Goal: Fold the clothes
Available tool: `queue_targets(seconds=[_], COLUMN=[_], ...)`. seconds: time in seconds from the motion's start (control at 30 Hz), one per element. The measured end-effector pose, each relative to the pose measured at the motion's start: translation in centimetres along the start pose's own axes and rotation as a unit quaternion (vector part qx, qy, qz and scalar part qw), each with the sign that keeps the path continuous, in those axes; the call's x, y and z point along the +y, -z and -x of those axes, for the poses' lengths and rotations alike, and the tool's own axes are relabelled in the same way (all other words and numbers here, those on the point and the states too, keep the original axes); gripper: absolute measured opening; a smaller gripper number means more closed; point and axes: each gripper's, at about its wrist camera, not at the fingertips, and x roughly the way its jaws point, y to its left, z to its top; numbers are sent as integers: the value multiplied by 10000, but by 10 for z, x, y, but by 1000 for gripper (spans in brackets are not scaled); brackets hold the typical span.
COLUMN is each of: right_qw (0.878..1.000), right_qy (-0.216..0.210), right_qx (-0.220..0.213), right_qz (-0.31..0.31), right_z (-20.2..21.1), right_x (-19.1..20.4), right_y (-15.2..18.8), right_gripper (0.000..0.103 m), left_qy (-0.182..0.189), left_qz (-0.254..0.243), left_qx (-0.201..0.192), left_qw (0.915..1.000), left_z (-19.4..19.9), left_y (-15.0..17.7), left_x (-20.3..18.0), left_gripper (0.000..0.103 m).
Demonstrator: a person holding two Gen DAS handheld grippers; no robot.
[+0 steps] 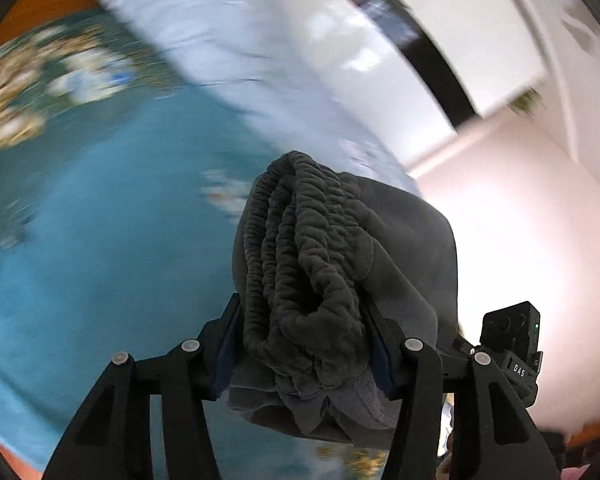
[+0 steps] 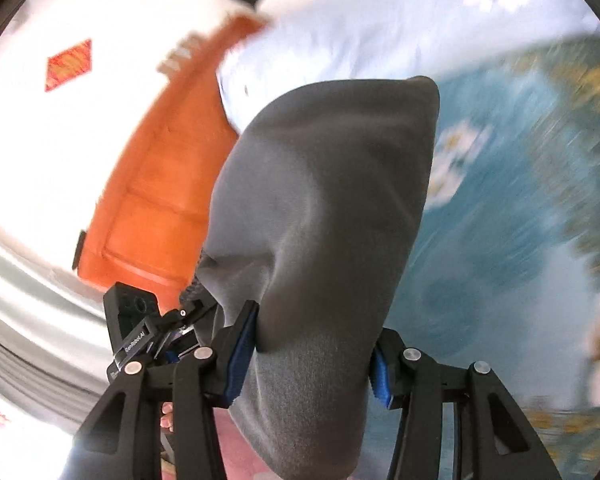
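Observation:
A dark grey garment (image 1: 340, 240) hangs lifted above the bed. In the left wrist view its gathered elastic waistband is bunched up between the blue pads, with my left gripper (image 1: 306, 336) shut on it. In the right wrist view a smooth fold of the same grey cloth (image 2: 324, 184) stands up between the pads, and my right gripper (image 2: 312, 356) is shut on it. Each view shows the other gripper's black body close beside it, at the right (image 1: 512, 340) and at the left (image 2: 132, 328). The rest of the garment below the jaws is hidden.
Below lies a teal bedspread with a floral print (image 1: 100, 220), blurred by motion. A pale blue-white sheet (image 1: 240, 40) lies at its far end. An orange wooden headboard (image 2: 156, 184) stands at the left of the right wrist view. A person's fingers (image 2: 166, 416) show below.

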Motion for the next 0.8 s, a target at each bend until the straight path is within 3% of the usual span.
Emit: queue_targets(seconds=[0.2, 0.43, 0.6, 0.8], right_qw=[9899, 9596, 9431, 9423], right_qy=[447, 1091, 1566, 1610], right_qx=[-1332, -2541, -2807, -2719], right_qz=[-161, -524, -850, -1109], right_z=[167, 328, 402, 427], right_x=[-30, -71, -117, -166], right_y=[12, 42, 52, 29], right_gripper=[52, 54, 54, 54], left_qy=[731, 1526, 1614, 1409], left_qz=[-1076, -1765, -1954, -1755], left_qx=[586, 1523, 2016, 2107], left_qw=[9898, 9604, 9461, 9513], left_z=[-66, -158, -220, -253], left_y=[12, 58, 87, 106], left_x=[-151, -296, -356, -359], left_gripper=[57, 57, 57, 57])
